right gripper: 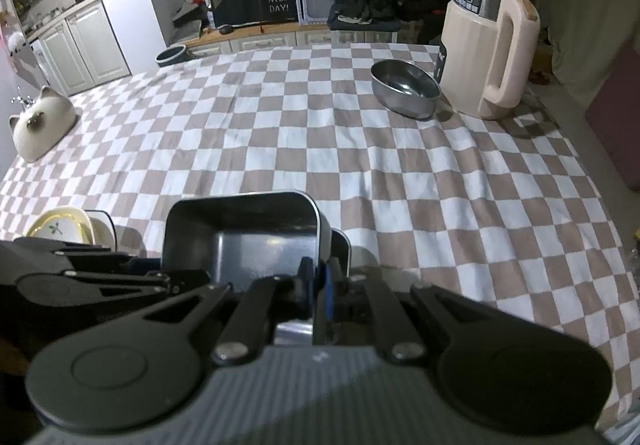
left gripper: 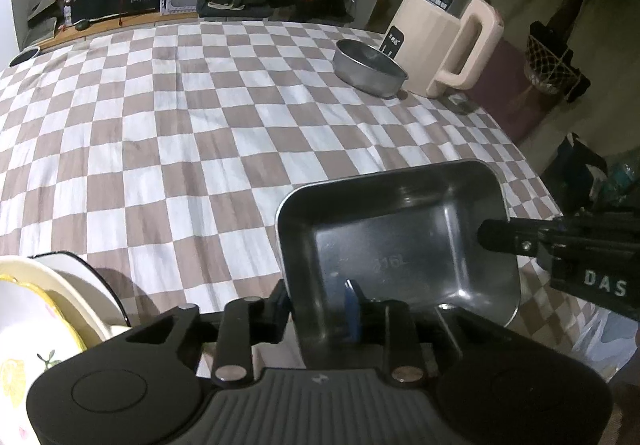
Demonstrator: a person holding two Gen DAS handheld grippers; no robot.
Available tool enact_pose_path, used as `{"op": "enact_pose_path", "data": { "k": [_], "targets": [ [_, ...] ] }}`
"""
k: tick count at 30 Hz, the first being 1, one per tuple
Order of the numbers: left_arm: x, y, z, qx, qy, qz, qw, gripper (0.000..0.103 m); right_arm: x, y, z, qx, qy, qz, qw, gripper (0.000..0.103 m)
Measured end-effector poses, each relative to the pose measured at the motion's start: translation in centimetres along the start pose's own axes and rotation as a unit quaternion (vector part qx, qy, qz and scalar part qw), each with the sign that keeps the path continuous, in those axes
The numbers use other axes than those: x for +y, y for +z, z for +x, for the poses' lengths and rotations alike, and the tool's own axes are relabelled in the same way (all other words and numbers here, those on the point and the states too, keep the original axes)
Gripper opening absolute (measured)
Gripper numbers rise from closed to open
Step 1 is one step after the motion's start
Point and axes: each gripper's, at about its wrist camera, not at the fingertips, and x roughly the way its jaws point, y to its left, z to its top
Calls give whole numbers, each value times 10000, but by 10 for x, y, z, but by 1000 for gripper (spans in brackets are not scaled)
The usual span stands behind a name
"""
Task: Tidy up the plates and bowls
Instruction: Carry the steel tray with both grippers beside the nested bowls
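Note:
A rectangular steel tray (left gripper: 400,245) is held above the checked tablecloth near the front edge. My left gripper (left gripper: 320,305) is shut on its near-left wall, a blue pad showing inside. My right gripper (right gripper: 318,285) is shut on the tray's right wall (right gripper: 316,221); its black body shows at the right of the left wrist view (left gripper: 560,245). A round steel bowl (left gripper: 370,67) sits far right by the jug, also in the right wrist view (right gripper: 404,89). Stacked white plates (left gripper: 44,309) with yellow rims stand at the front left, also in the right wrist view (right gripper: 64,225).
A cream electric jug (left gripper: 444,41) stands at the far right corner (right gripper: 488,61). A cat-shaped ceramic container (right gripper: 40,125) sits at the left edge. A dark round pot (right gripper: 172,55) is at the far left. The table edge (left gripper: 532,161) drops off to the right.

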Motion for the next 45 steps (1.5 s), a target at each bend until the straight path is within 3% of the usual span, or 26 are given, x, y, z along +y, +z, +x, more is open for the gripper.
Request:
{"op": "enact_pose_path", "data": {
  "k": [21, 28, 29, 32, 33, 35, 38, 45],
  "targets": [
    [-2, 2, 5, 37, 7, 170, 9998, 32, 2, 7, 54, 714, -635, -372, 9947, 7],
    [-2, 2, 7, 154, -4, 252, 9996, 32, -5, 4, 61, 962, -596, -293, 9931, 8],
    [-1, 1, 9, 230, -19, 219, 9995, 32, -6, 4, 63, 1010, -615, -272, 9926, 11],
    [1, -1, 15, 510, -111, 115, 9986, 31, -10, 1, 66, 1141, -597, -207, 9915, 34],
    [1, -2, 16, 559, -132, 103, 9983, 31, -11, 1, 66, 1166, -544, -172, 9915, 37],
    [0, -4, 17, 563, -74, 170, 9982, 28, -13, -1, 66, 1206, -430, -101, 9917, 36],
    [3, -4, 17, 576, -104, 87, 9982, 23, -16, -1, 68, 1223, -306, -6, 9920, 9],
    [1, -5, 17, 589, -196, 39, 9981, 23, -11, 6, 70, 947, -515, -124, 9941, 6]
  ]
}}
